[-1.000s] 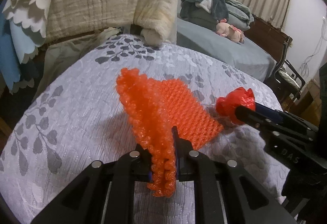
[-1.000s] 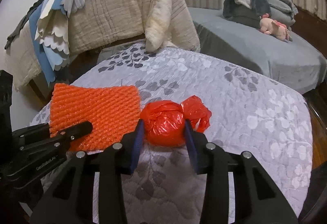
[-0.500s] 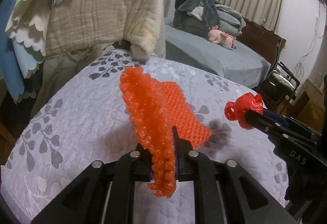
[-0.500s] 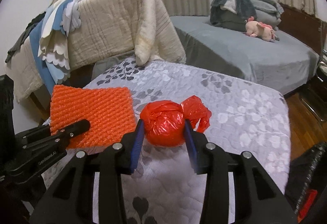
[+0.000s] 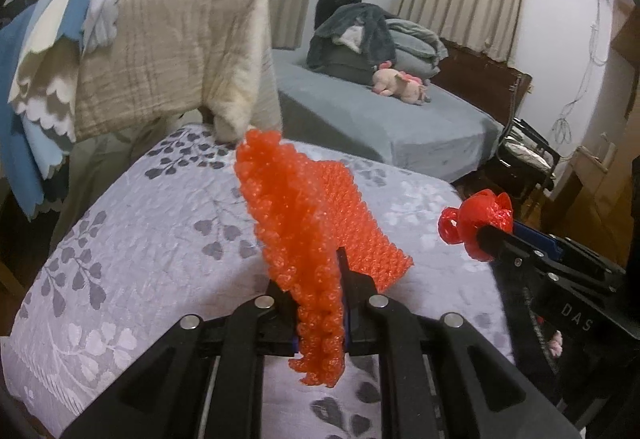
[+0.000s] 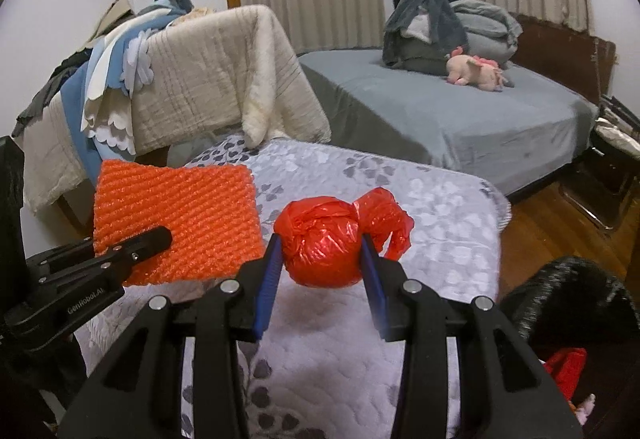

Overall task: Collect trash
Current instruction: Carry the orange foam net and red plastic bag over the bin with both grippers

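Note:
My left gripper [image 5: 320, 279] is shut on a sheet of orange bubble wrap [image 5: 304, 215] and holds it up above the grey leaf-patterned quilt [image 5: 152, 223]. The sheet also shows in the right wrist view [image 6: 180, 215], flat-on, with the left gripper [image 6: 160, 237] clamped on its lower edge. My right gripper [image 6: 320, 259] is shut on a knotted red plastic bag ball [image 6: 332, 243], lifted above the quilt [image 6: 440, 223]. In the left wrist view the ball [image 5: 476, 219] and right gripper [image 5: 486, 239] sit to the right of the sheet.
A chair draped with cream and blue blankets [image 5: 160, 51] stands behind the quilt. A grey bed [image 6: 460, 111] with piled clothes and a pink plush toy [image 6: 476, 73] lies beyond. A black bag opening [image 6: 568, 303] with red inside is at lower right, over wooden floor [image 6: 552, 231].
Both grippers have risen and pulled back with their loads; the bubble wrap now hangs clear of the quilt, and more of the room, floor and black bag has come into view.

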`<action>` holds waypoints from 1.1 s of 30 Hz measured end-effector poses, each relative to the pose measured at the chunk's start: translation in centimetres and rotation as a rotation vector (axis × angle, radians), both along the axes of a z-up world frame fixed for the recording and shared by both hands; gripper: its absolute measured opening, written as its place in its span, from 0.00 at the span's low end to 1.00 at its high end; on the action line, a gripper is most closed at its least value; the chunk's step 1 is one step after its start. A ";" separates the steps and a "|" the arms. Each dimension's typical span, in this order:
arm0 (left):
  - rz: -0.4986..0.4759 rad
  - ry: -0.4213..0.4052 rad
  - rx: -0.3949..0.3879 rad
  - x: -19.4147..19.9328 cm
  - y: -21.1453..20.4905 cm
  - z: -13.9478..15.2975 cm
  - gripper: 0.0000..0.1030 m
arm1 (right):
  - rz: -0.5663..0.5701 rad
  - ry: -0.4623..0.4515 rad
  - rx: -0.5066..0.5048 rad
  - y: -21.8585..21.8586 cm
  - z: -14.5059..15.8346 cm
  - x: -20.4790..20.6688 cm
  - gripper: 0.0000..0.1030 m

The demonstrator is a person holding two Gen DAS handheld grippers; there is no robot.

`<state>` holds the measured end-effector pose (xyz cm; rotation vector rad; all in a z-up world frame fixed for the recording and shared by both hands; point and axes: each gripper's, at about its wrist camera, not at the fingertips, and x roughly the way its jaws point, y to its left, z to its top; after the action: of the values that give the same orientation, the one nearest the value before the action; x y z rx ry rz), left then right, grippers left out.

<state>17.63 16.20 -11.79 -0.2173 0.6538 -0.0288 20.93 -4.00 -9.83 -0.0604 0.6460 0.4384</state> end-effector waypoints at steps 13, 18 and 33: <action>-0.111 -0.060 0.009 -1.8 -6.1 3.5 0.13 | -0.077 -0.062 0.003 -6.1 3.2 -3.4 0.37; -0.166 -0.079 0.021 -2.3 -9.0 4.4 0.13 | -0.123 -0.080 0.003 -9.0 4.0 -4.6 0.37; -0.334 -0.104 0.028 -3.2 -17.1 5.6 0.13 | -0.261 -0.109 -0.015 -17.0 5.0 -7.7 0.37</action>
<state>14.42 -0.93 -6.19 -0.0773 0.5809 -0.3495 13.27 -21.04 -4.87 -0.0140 0.5412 0.1772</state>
